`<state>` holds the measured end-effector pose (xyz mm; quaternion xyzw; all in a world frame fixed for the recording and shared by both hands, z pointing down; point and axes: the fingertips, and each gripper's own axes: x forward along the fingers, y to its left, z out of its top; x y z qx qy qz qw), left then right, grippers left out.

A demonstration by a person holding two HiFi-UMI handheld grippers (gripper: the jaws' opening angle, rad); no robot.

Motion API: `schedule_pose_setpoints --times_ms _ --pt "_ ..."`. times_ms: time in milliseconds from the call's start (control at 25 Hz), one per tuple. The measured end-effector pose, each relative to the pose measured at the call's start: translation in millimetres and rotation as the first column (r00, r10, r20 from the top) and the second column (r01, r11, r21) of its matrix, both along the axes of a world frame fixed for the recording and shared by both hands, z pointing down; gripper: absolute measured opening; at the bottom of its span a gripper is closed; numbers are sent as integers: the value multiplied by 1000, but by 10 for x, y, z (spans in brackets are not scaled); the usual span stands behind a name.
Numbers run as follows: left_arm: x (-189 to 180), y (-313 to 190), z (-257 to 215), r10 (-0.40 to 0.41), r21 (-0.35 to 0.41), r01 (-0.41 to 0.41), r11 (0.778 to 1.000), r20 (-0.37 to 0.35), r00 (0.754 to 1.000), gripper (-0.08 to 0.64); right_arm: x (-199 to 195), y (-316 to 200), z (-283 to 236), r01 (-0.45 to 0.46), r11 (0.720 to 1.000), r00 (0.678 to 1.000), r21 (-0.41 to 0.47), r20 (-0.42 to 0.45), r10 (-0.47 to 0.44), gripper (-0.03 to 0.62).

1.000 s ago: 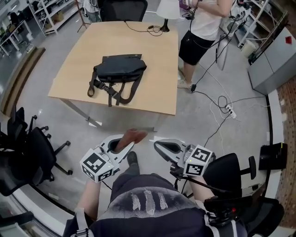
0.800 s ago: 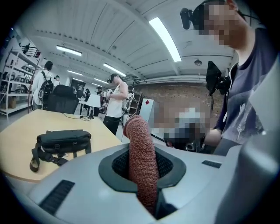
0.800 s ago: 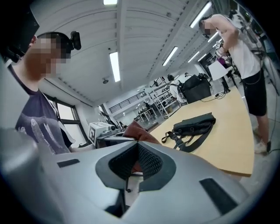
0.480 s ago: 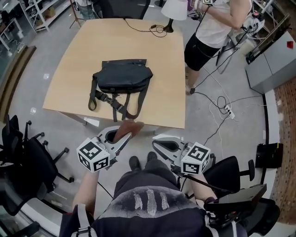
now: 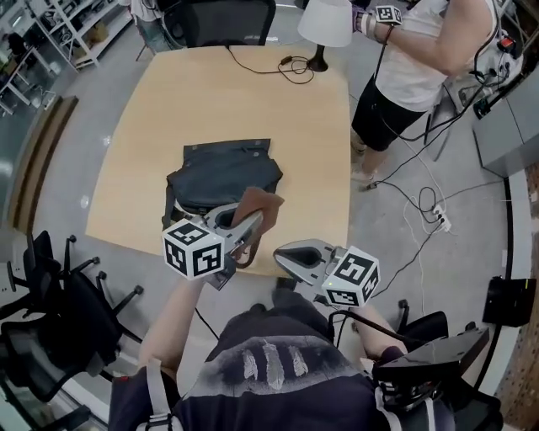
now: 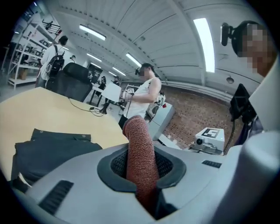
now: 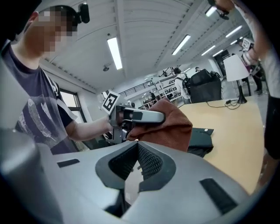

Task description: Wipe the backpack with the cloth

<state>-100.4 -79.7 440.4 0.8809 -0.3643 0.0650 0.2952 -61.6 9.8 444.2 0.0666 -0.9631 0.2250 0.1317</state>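
Note:
A dark backpack (image 5: 221, 175) lies flat on the wooden table (image 5: 143, 118), its straps toward the near edge. My left gripper (image 5: 253, 220) hovers over the backpack's near side, shut on a brown cloth (image 5: 263, 204) that sticks out past the fingertips. In the left gripper view the cloth (image 6: 141, 151) stands up between the jaws, with the backpack (image 6: 48, 153) lower left. My right gripper (image 5: 283, 251) is off the table's near edge, shut and holding nothing. The right gripper view shows its jaws (image 7: 138, 153) closed, and beyond them the left gripper (image 7: 138, 116), the cloth (image 7: 168, 127) and the backpack (image 7: 202, 139).
A white lamp (image 5: 325, 23) and its cable stand at the table's far edge. A person (image 5: 421, 59) stands at the table's right far corner, with cables on the floor (image 5: 421, 202). Office chairs sit at the left (image 5: 50, 295) and beyond the table (image 5: 227, 18).
I have walked up to the table. The left gripper with the cloth has gone from over the floor to over the backpack's near side. The right gripper came along, still shut.

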Motion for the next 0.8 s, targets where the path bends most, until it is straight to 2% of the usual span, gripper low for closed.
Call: schedule_pose_setpoints --times_ms 160,320,440,560,640,720,800 --pt "97 -715 144 -51 -43 52 998 34 998 58 104 -649 -22 31 997 999 72 -23 -29 3" --pt "222 -1233 465 -69 -159 66 985 -17 997 58 92 -1052 -135 -14 994 1000 112 -5 14 3" --pt "219 -1595 809 -108 -244 109 964 15 994 58 59 -1261 -184 -61 993 998 99 24 59 3" --pt "159 -1841 1159 -101 -302 130 944 109 989 58 18 -1355 -185 -92 994 995 58 39 90 3" --pt "138 -1910 1348 -53 -308 116 944 204 977 58 -8 -1351 -177 -96 995 995 33 42 94 3" --pt "146 -1962 1492 19 -281 79 956 331 944 58 -17 -1372 -179 -99 995 994 11 46 99 3" --pt "139 -1985 1644 93 -244 28 969 469 878 58 -26 -1414 -175 -108 994 993 -5 46 108 3"
